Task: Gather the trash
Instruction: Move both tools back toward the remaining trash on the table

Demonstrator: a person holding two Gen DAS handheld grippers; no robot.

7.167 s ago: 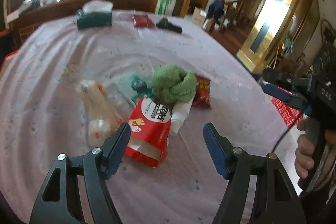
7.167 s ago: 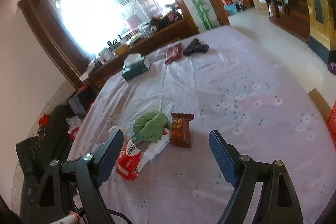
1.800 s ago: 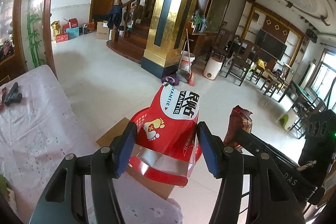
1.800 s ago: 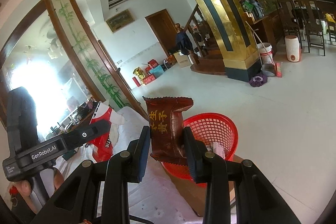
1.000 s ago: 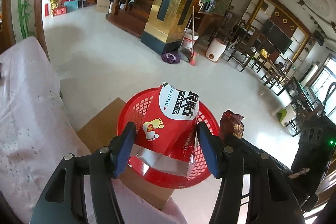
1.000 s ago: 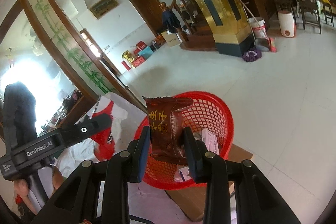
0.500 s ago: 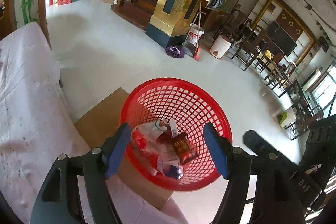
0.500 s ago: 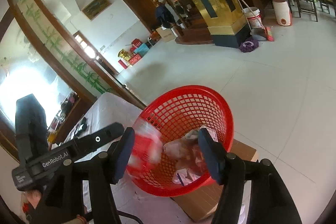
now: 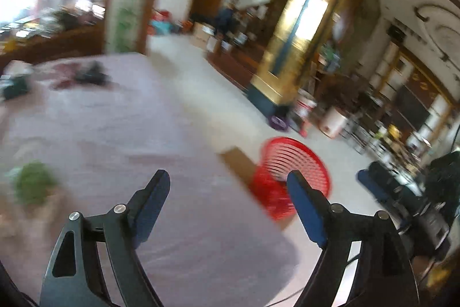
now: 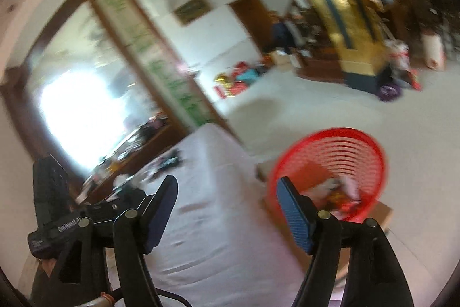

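Observation:
Both views are blurred by motion. My left gripper point(image 9: 227, 186) hangs over the lilac tablecloth point(image 9: 115, 134), its jaws opening wide with nothing between them. The red mesh basket point(image 9: 296, 163) stands on a cardboard box off the table's right edge. A green crumpled thing point(image 9: 33, 184) lies at the far left on the cloth. My right gripper point(image 10: 227, 192) is also opening and empty, above the table's corner. In its view the red mesh basket point(image 10: 330, 157) shows to the right, with wrappers point(image 10: 342, 192) lying inside.
A dark object point(image 9: 92, 72) and a red packet point(image 9: 64, 71) lie at the table's far end. The cardboard box point(image 10: 379, 213) under the basket sits on the pale tiled floor. A gold pillar point(image 9: 290, 28) rises beyond. The other gripper point(image 10: 49, 209) shows at the left.
Both grippers let their packets drop into the basket, then swung left and up towards the table. The basket has shifted from the centre to the right of each view.

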